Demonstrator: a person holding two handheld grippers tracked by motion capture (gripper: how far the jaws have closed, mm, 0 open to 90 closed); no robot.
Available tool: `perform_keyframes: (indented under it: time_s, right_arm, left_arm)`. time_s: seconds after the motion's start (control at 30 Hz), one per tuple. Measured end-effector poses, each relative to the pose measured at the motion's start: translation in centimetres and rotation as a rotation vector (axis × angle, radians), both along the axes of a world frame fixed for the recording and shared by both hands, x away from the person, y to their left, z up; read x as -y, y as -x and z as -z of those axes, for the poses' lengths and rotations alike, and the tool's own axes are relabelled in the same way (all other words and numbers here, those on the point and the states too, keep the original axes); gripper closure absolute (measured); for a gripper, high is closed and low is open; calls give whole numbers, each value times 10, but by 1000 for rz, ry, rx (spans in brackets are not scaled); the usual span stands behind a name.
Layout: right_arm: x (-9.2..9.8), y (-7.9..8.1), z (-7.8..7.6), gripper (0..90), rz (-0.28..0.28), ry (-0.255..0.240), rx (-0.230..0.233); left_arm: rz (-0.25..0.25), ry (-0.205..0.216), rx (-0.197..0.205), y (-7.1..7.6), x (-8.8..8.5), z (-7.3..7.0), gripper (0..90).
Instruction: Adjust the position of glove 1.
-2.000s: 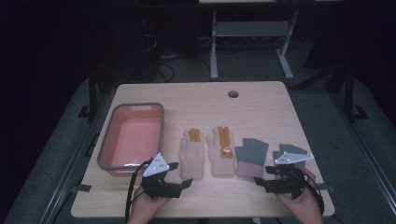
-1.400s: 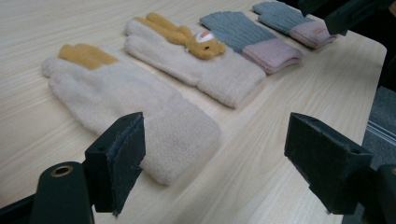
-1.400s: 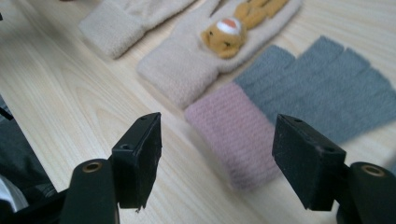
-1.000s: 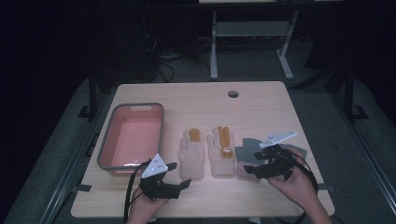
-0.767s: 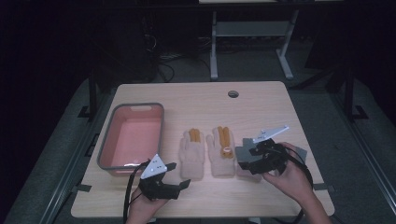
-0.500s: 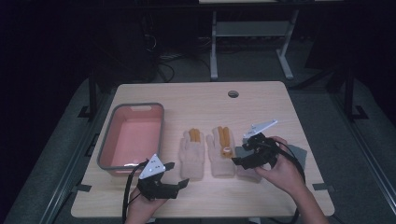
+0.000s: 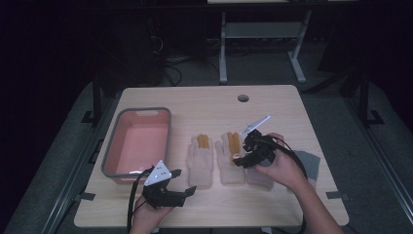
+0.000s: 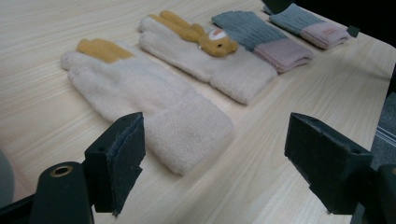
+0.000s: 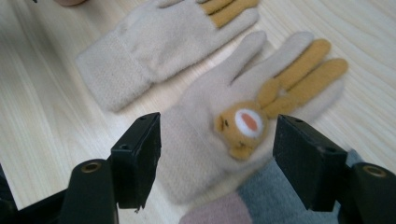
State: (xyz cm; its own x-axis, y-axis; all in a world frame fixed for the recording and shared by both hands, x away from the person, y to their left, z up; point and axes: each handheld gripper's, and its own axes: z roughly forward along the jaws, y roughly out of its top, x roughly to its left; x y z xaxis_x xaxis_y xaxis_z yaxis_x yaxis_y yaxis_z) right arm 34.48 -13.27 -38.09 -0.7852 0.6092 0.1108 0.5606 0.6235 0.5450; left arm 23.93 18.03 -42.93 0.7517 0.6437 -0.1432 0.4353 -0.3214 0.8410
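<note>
Cream glove with the bear face point(image 9: 224, 126) is seen lying flat on the bench point(image 7: 272, 105), directly beneath the right tool point(image 7: 246, 155), between that tool's two black jaws in the right gripper view. The jaws are spread wide and nothing is clasped; the glove is framed by them but whether it is touched cannot be told. Its orange fingers point(image 9: 299, 74) point away from the right tool. Just beyond it, on the far side from the right tool, the second cream glove point(image 9: 159, 42) is laid parallel, its ribbed cuff toward the same side. At the right tool's near side a grey glove with a pink cuff point(image 9: 280, 200) is met, its edge overlapped by the bear-face glove or touching it; which cannot be told.

The left tool point(image 7: 182, 190) is held low at the near edge of the bench, its jaws likewise released and empty. Ahead of it the second cream glove is seen, its cuff nearest the jaws, with the bear-face glove, the grey glove and another grey glove point(image 8: 306, 23) ranged behind in a row. Beside the left tool, at its outer side, a pink tub with a grey rim point(image 7: 109, 161) stands on the bench.
</note>
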Motion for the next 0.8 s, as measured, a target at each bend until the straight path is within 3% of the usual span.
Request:
perform_keyframes:
  time_s: [0.47,0.8]
  right_arm:
    - [-13,-22,18,362,-3,76,-37]
    - [-22,-36,41,403,-4,136,-93]
  left_arm:
    - [17,-9,10,1,5,0,203]
    - [15,-2,-3,0,5,1,204]
